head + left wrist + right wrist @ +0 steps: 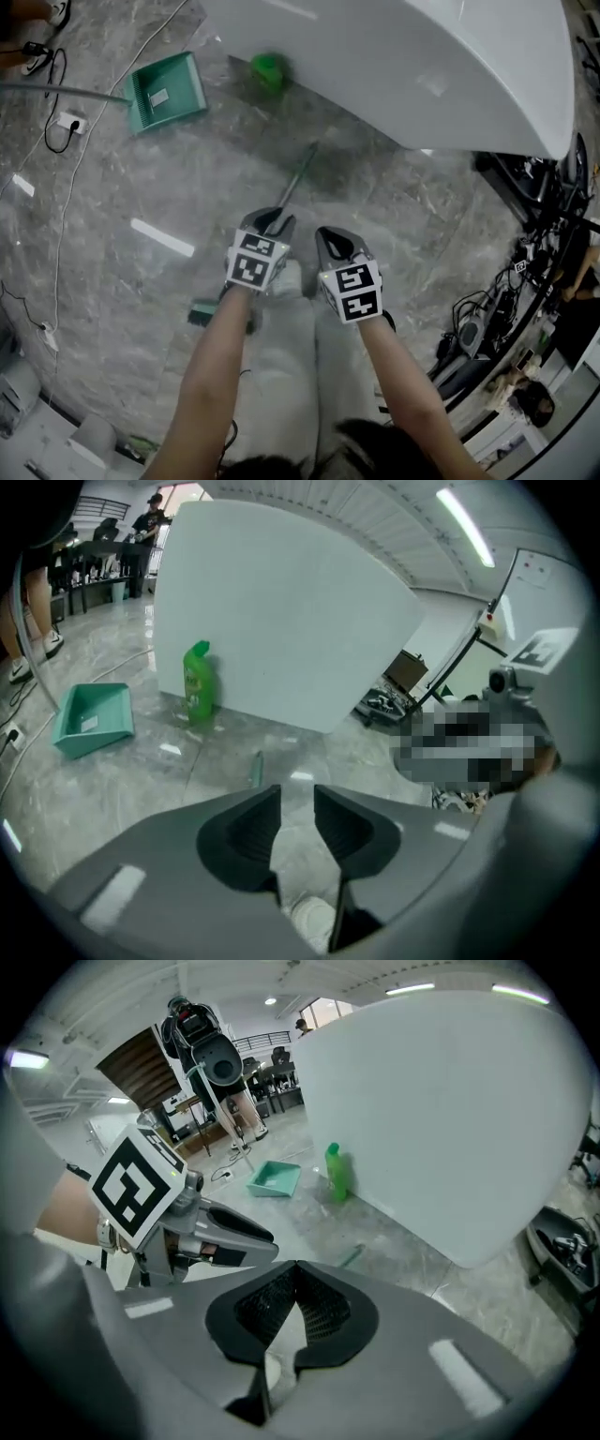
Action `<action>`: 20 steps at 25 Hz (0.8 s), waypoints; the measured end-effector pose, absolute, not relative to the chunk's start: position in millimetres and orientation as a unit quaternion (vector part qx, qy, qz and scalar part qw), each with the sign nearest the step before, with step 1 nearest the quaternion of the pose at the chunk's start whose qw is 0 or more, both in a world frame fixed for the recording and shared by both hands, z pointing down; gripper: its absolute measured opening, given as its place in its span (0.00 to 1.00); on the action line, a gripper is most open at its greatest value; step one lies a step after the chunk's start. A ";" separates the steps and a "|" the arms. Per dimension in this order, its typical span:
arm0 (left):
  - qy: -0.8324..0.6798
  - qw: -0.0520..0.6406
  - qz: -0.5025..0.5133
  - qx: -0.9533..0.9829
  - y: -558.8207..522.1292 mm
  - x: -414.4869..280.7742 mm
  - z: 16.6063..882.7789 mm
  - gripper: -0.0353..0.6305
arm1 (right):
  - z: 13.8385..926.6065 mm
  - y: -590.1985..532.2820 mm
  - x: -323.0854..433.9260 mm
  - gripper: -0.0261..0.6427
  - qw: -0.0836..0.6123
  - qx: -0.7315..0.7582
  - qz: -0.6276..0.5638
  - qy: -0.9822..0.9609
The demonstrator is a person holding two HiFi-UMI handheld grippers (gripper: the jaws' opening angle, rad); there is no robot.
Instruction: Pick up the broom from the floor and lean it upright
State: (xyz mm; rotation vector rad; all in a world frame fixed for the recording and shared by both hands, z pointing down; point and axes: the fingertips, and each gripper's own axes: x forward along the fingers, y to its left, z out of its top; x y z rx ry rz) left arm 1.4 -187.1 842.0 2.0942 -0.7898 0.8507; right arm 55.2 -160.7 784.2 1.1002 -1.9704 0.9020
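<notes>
The broom [295, 183] lies flat on the grey marble floor, its thin green handle running toward the white panel. Its dark head [202, 314] shows beside my left forearm. My left gripper [272, 223] hangs just over the handle's near part, jaws open with nothing between them; in the left gripper view the gripper [296, 794] frames bare floor, with the handle's far end [256, 768] ahead. My right gripper [328, 236] is to the right of the handle, apart from it. In the right gripper view that gripper [295, 1267] is shut and empty, with the handle [352, 1256] beyond.
A green dustpan [167, 91] and a green bottle [270, 68] sit on the floor beyond the broom. A large white panel [422, 66] fills the top right. Cables and a power strip [67, 122] lie at the left; dark equipment [525, 272] crowds the right.
</notes>
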 end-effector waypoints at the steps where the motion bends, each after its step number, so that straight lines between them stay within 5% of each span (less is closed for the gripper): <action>1: -0.303 0.368 0.341 0.810 -187.2 2.8 855.9 0.22 | 798.0 -160.3 57.9 0.04 0.354 0.424 0.349 -0.757; 20: -0.274 0.321 0.528 0.737 -186.8 13.0 1058.1 0.23 | 955.3 -185.2 81.1 0.04 0.399 0.377 0.333 -0.767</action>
